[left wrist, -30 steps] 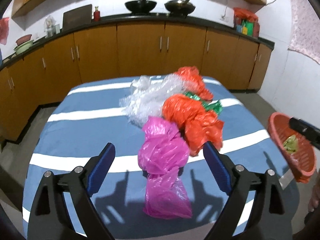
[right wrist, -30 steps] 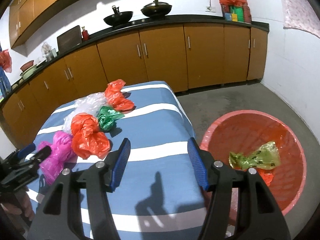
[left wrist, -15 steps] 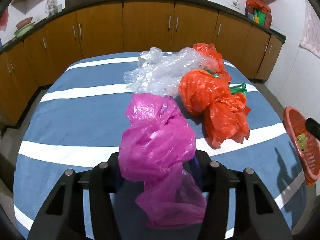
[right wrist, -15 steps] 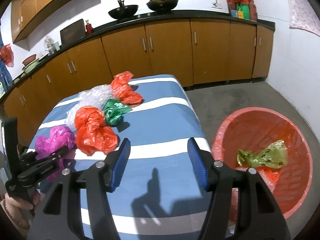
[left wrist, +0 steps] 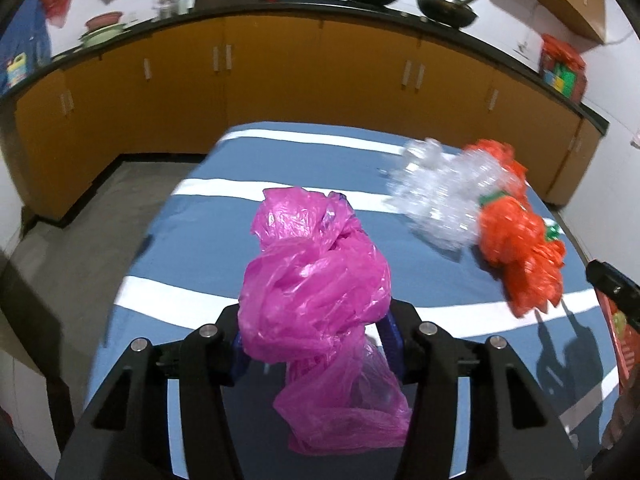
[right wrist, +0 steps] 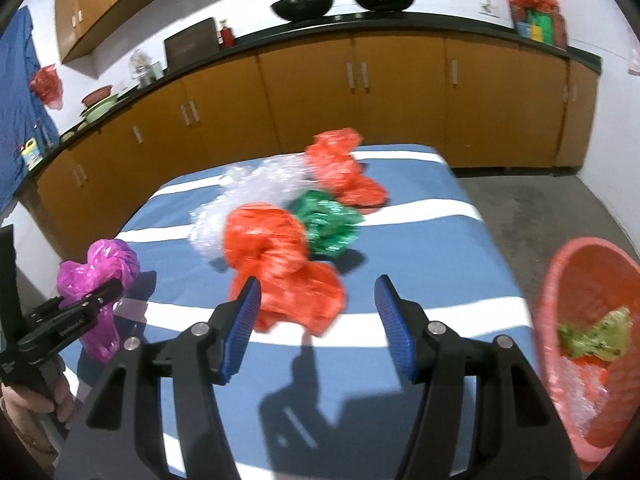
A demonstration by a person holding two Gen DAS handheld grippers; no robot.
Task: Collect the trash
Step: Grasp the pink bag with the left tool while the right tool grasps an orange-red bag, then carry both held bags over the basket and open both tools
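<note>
One crinkled pink plastic bag [left wrist: 316,292], long axis vertical, tail drooping, hangs above the striped surface [left wrist: 192,240], pinched in the left tool [left wrist: 316,344]. Right tool [right wrist: 316,320] gapes wide, holding nothing.

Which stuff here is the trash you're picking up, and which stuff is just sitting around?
For the job:
pink bag, gripped in the left tongs
orange bags
green bag
clear plastic
red basket

Just lying about:
woks
red bottle
cupboards
</note>
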